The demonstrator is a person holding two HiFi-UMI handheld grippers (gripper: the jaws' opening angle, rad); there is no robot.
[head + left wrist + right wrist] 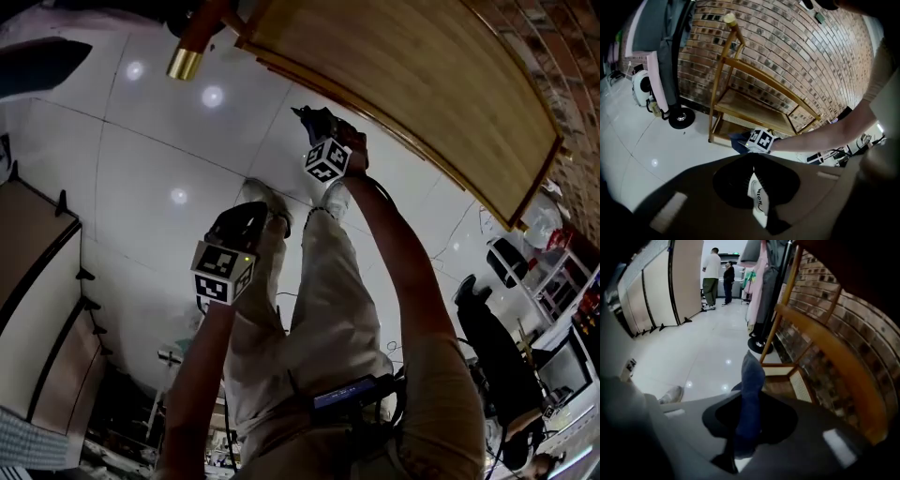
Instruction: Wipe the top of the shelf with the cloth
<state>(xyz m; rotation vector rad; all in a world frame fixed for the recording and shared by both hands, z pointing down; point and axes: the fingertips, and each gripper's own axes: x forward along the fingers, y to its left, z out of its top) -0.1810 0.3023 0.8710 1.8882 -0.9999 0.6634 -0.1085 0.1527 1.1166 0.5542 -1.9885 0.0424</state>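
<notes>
The right tongs (313, 119) pinch the cloth (752, 377), raised toward the shelf (403, 84) at 1 o'clock, likely for wiping; the left tongs (753, 157), closed and empty, hang spare at 8 o'clock.

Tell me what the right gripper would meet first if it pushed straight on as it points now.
Probably the wooden shelf's lower tier, just beyond the blue cloth clamped in the right gripper; depth is unclear. The shelf top runs higher, off to the right.

Shelf (750, 112) before brick wall (801, 47)
</notes>
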